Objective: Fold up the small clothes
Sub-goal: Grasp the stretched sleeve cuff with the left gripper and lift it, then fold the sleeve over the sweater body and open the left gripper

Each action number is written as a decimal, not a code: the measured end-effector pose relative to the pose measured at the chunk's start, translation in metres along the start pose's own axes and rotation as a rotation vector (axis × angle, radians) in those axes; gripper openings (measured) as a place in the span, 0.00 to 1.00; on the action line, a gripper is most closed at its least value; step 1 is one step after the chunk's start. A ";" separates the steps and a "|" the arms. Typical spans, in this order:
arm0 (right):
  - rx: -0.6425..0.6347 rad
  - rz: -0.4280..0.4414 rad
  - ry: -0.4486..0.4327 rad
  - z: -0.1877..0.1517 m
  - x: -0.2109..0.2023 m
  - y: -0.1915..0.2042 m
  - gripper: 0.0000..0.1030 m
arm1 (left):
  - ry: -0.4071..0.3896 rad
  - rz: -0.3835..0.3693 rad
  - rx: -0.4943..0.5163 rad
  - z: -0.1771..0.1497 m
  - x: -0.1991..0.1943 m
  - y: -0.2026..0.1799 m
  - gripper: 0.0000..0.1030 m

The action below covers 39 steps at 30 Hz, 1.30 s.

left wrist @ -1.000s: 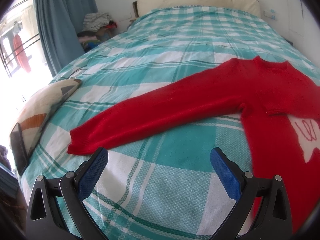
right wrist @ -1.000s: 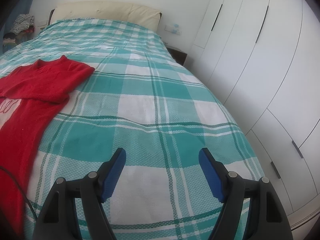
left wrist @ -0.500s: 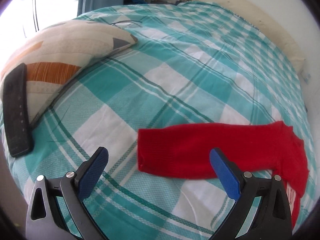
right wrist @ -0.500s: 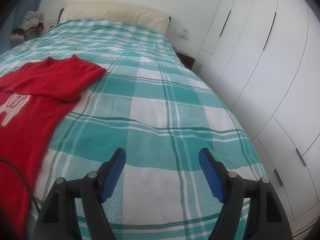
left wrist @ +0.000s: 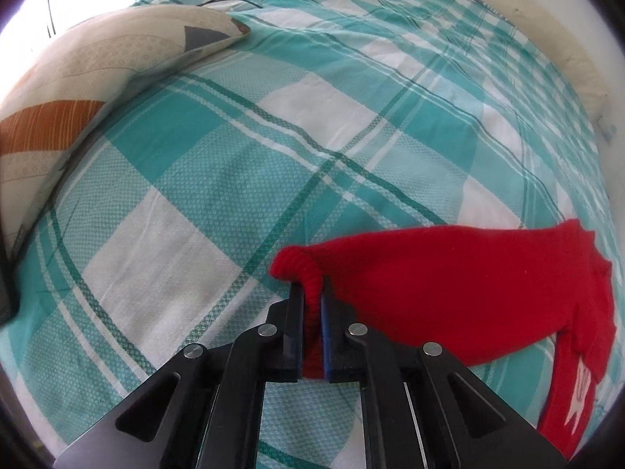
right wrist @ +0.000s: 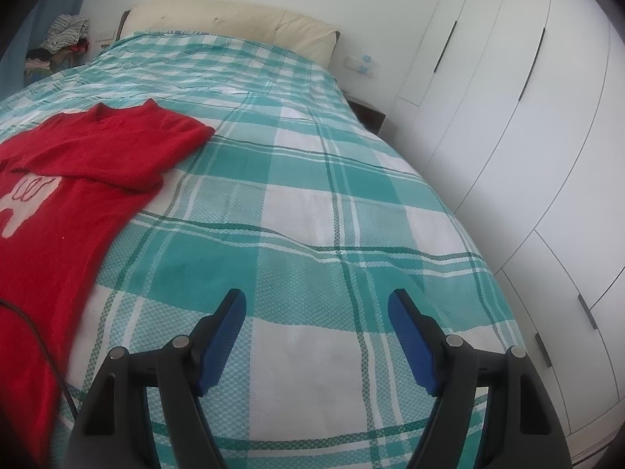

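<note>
Here, at the far left of the left wrist view, a patterned cushion (left wrist: pixel 90 90) lies on the bed (left wrist: pixel 218 179) with its teal and white checked cover. Right of it, the left tool (left wrist: pixel 311 322) is clamped on the cuff (left wrist: pixel 300 269) of the red sweater (left wrist: pixel 468 285); the ribbed knit is bunched between the blue pads, and the sleeve runs off to the right toward the body of the garment, which lies flat on the bed.

In the right wrist view, the sweater (right wrist: pixel 78 164) fills the left side, its white motif facing up and its other sleeve already folded across the chest. A thin dark cable (right wrist: pixel 35 328) crosses its lower part. Further right, the right tool (right wrist: pixel 316 336) hovers over bare bedcover with its jaws wide apart and nothing between them. A white wardrobe (right wrist: pixel 527 136) stands along the right.

The sweater looks soft, light and limp, so it should drape and stretch rather than hold shape. The cuff seems a sound hold, since the ribbing is thicker and less likely to slip. No containers show, only a heap of clothes (right wrist: pixel 64 33) beyond the bed.
</note>
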State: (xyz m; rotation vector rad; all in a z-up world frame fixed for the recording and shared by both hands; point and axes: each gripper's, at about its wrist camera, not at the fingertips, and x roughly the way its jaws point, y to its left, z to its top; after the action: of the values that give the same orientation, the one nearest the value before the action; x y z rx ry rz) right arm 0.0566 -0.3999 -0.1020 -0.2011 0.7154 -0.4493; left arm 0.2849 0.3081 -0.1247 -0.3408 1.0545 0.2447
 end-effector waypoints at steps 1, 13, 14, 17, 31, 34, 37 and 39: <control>0.001 0.002 -0.004 0.000 -0.001 0.000 0.73 | -0.021 -0.005 0.012 0.005 -0.012 -0.009 0.05; 0.032 0.079 -0.042 0.006 -0.015 -0.004 0.73 | -0.222 -0.272 0.424 0.045 -0.159 -0.297 0.05; 0.035 0.083 -0.043 0.006 -0.015 -0.005 0.73 | -0.215 -0.304 0.452 0.036 -0.161 -0.323 0.05; 0.049 0.094 -0.039 0.006 -0.014 -0.008 0.73 | -0.174 -0.383 0.534 0.003 -0.154 -0.395 0.05; 0.066 0.131 -0.023 0.007 -0.010 -0.011 0.73 | -0.024 -0.352 0.701 -0.127 -0.067 -0.503 0.90; 0.078 0.134 -0.026 0.007 -0.011 -0.013 0.73 | -0.060 -0.315 0.676 -0.128 -0.072 -0.466 0.92; 0.087 0.139 -0.027 0.007 -0.012 -0.014 0.73 | -0.096 -0.223 0.665 -0.122 -0.072 -0.413 0.93; 0.085 0.140 -0.028 0.007 -0.013 -0.013 0.73 | -0.150 -0.117 0.693 -0.120 -0.071 -0.373 0.94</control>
State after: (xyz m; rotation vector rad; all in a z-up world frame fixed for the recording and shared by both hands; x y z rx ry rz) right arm 0.0489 -0.4052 -0.0850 -0.0761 0.6771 -0.3420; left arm 0.2874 -0.0844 -0.0578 0.2388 0.9053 -0.2024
